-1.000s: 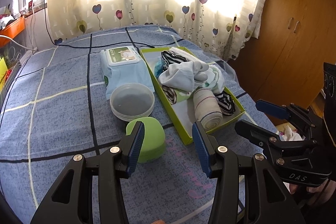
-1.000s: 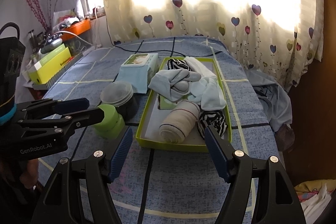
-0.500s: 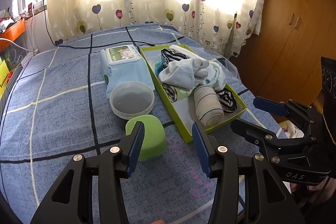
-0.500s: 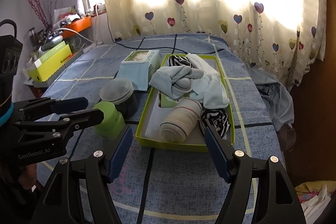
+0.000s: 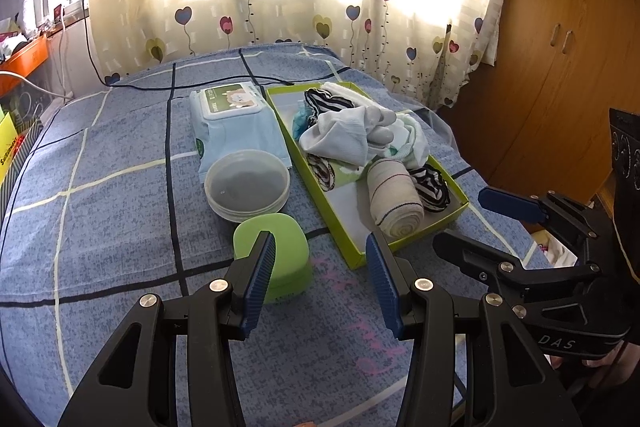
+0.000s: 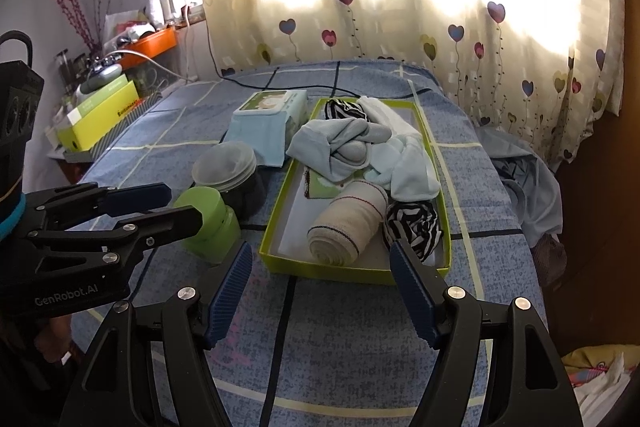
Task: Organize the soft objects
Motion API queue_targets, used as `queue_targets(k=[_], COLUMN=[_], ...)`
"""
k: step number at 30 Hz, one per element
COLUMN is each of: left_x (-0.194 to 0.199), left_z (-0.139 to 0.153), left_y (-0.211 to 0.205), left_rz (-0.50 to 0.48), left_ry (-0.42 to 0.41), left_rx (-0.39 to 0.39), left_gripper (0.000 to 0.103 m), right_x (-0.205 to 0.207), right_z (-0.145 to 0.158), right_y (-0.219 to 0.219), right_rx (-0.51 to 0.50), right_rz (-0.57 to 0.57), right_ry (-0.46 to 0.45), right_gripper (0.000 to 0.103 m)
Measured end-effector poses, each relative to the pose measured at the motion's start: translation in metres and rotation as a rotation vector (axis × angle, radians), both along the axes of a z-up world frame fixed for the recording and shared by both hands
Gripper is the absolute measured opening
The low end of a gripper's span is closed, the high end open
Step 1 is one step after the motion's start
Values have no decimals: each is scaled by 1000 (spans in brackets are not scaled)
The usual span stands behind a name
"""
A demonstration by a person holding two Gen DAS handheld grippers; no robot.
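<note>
A lime-green box (image 5: 460, 205) (image 6: 352, 271) lies on the blue checked bed. It holds a rolled beige cloth (image 5: 394, 203) (image 6: 346, 227), black-and-white striped rolls (image 5: 432, 185) (image 6: 414, 223), and a heap of pale blue and white socks (image 5: 360, 135) (image 6: 360, 151). My left gripper (image 5: 320, 259) hovers open over the bed in front of the box, with nothing between its fingers. My right gripper (image 6: 320, 267) also stands open and empty, just short of the box's near edge. Each gripper shows at the side of the other's view.
Left of the box sit a green round container (image 5: 276, 247) (image 6: 208, 223), a clear lidded tub (image 5: 247, 185) (image 6: 224, 167) and a wet-wipes pack (image 5: 234, 123) (image 6: 268, 119). A black cable crosses the far bed. A wardrobe (image 5: 560, 47) stands right; a cluttered shelf (image 6: 100, 95) stands left.
</note>
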State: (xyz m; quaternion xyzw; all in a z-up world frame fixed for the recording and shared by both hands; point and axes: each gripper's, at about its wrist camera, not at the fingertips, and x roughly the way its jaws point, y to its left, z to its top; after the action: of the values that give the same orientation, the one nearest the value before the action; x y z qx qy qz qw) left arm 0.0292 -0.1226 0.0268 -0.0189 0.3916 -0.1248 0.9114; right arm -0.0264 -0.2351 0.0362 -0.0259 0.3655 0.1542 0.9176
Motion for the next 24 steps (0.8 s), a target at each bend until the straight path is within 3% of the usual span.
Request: queue_targets(k=[24], left_x=[-1], left_z=[-2], left_y=[0], left_rz=[0], left_ry=[0], left_rx=[-17], left_gripper=[49], right_x=[3], right_z=[-1], right_y=[4], right_rx=[-8], right_rz=[14], right_ry=[9], right_gripper=[72])
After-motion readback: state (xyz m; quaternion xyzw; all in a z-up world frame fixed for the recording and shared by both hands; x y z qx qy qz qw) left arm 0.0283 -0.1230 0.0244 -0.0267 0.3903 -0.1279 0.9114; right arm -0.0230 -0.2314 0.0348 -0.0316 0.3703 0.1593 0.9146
